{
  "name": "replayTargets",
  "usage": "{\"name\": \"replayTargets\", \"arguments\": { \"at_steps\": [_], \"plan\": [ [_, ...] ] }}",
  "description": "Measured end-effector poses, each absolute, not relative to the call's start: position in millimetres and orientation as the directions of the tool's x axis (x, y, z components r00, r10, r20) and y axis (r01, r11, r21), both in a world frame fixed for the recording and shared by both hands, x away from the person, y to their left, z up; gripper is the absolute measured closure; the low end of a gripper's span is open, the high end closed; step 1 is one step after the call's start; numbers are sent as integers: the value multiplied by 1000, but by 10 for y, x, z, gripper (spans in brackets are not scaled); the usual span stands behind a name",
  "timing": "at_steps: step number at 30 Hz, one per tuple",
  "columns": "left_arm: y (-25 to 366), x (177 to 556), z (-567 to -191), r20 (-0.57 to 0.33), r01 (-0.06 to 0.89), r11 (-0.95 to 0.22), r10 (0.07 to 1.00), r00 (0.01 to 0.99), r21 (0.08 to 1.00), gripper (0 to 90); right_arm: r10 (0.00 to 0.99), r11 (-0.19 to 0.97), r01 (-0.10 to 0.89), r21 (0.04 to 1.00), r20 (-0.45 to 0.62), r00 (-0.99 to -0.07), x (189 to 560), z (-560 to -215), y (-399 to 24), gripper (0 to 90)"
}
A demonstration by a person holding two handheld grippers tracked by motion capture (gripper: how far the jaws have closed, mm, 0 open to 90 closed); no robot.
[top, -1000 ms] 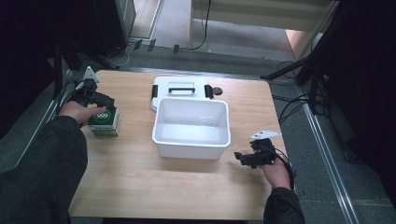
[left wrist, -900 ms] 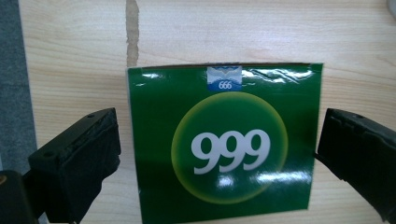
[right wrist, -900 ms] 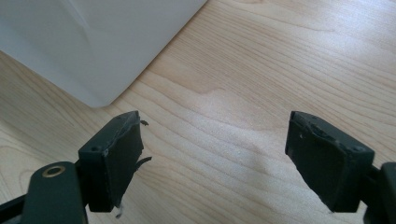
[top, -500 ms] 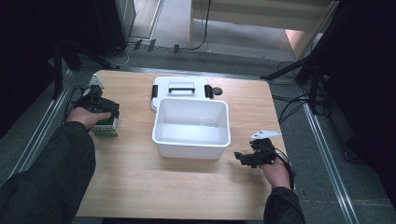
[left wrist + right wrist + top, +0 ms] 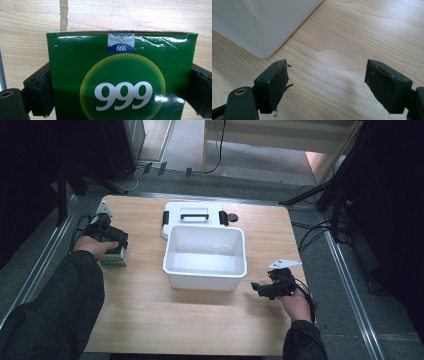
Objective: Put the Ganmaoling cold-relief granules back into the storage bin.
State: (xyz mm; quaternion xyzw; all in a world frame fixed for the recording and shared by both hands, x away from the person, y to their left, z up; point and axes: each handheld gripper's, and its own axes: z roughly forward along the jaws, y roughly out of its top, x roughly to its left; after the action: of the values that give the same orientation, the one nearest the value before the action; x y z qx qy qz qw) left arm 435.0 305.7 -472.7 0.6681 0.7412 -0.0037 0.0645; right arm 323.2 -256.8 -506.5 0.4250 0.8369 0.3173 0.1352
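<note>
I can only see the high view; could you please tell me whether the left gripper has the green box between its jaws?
Observer: Yes. In the left gripper view the green box sits between the jaws of the left gripper, which have just been closing; both pads look to touch its sides.
Operator: Thanks. What is printed on it?
Observer: A large white 999 in a yellow-green circle, with a small blue 666 label above.
Operator: And the right gripper?
Observer: The right gripper is open over bare table, with a corner of the white bin just beyond.
</note>
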Motion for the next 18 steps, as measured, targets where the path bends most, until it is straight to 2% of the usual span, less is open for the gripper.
{"name": "replayTargets", "arguments": {
  "at_steps": [18],
  "plan": [
    [3124, 4386, -4383, -144, 989, 142, 981, -134, 49, 56, 799, 432, 630, 645, 51, -600, 3233, -5067, -2556, 191]
  ]
}}
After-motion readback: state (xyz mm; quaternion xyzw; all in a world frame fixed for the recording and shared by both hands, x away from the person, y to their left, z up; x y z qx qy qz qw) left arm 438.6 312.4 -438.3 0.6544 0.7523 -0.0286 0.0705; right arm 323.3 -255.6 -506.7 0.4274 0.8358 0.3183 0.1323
